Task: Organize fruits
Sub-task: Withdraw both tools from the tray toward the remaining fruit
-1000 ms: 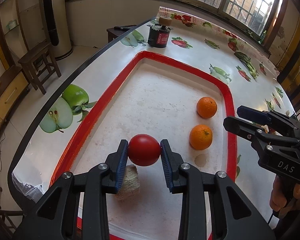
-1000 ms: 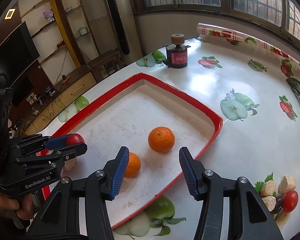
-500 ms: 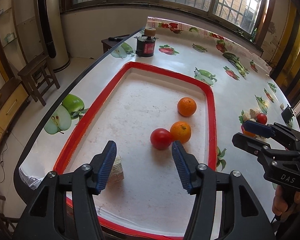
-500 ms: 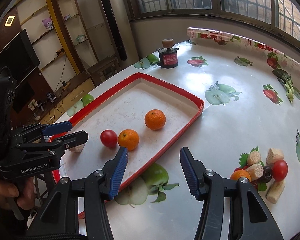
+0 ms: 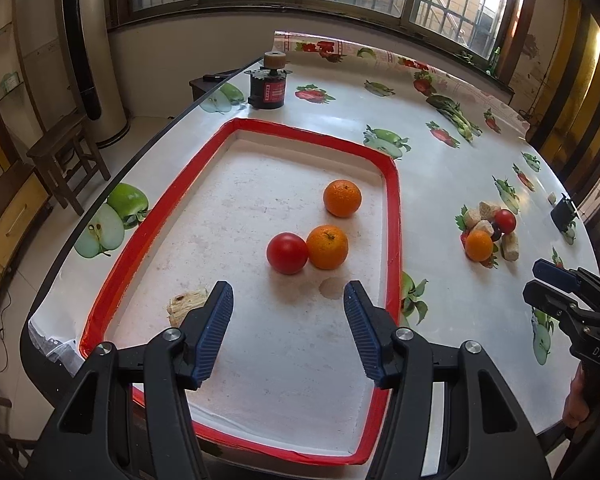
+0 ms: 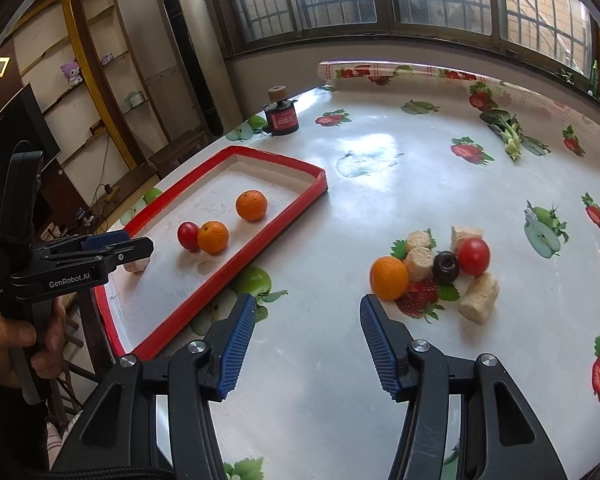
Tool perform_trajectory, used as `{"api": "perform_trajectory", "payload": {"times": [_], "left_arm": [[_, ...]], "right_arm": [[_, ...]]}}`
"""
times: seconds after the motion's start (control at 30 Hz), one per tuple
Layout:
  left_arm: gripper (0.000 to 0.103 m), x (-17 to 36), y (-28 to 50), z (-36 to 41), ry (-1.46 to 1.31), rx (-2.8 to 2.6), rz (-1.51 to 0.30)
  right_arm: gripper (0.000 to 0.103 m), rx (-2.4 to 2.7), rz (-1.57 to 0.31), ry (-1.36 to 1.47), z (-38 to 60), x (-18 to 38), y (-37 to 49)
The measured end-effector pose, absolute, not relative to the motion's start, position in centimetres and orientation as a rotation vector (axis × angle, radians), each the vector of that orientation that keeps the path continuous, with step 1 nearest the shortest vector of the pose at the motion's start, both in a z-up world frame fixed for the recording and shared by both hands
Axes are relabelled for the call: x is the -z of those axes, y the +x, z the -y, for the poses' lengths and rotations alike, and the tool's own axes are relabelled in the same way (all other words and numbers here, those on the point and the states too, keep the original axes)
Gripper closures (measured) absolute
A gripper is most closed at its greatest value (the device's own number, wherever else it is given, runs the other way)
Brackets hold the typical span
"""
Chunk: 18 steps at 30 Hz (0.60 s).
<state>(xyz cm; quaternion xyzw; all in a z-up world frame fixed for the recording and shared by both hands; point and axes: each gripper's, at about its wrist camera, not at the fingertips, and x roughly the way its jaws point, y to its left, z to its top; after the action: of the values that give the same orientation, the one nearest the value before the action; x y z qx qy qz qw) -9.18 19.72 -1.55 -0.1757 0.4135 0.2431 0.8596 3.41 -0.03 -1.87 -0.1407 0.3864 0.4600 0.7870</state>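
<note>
The left gripper (image 5: 287, 310) hung with its jaws apart and empty over the red-rimmed tray (image 5: 394, 208), where a red tomato (image 5: 287, 253) lay touching one orange (image 5: 327, 247), a second orange (image 5: 342, 197) sat apart behind them, and a pale beige chunk (image 5: 182, 304) lay beside the left finger. The right gripper (image 6: 307, 318) also stood parted and empty above the fruit-print tablecloth (image 6: 380, 184), near a loose cluster: an orange (image 6: 389, 277), a tomato (image 6: 473, 256), a dark plum-like fruit (image 6: 445, 267) and beige chunks (image 6: 479, 298).
</note>
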Motion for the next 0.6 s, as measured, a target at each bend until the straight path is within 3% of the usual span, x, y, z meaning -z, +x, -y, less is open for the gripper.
{"api": "perform_trajectory", "payload": {"times": [0.6], "left_arm": [[0.047, 1.1, -6.6, -14.0, -0.333, -0.371, -0.878]], "right_arm": [[0.046, -0.810, -0.845, -0.212, 9.4, 2.0, 6.0]]}}
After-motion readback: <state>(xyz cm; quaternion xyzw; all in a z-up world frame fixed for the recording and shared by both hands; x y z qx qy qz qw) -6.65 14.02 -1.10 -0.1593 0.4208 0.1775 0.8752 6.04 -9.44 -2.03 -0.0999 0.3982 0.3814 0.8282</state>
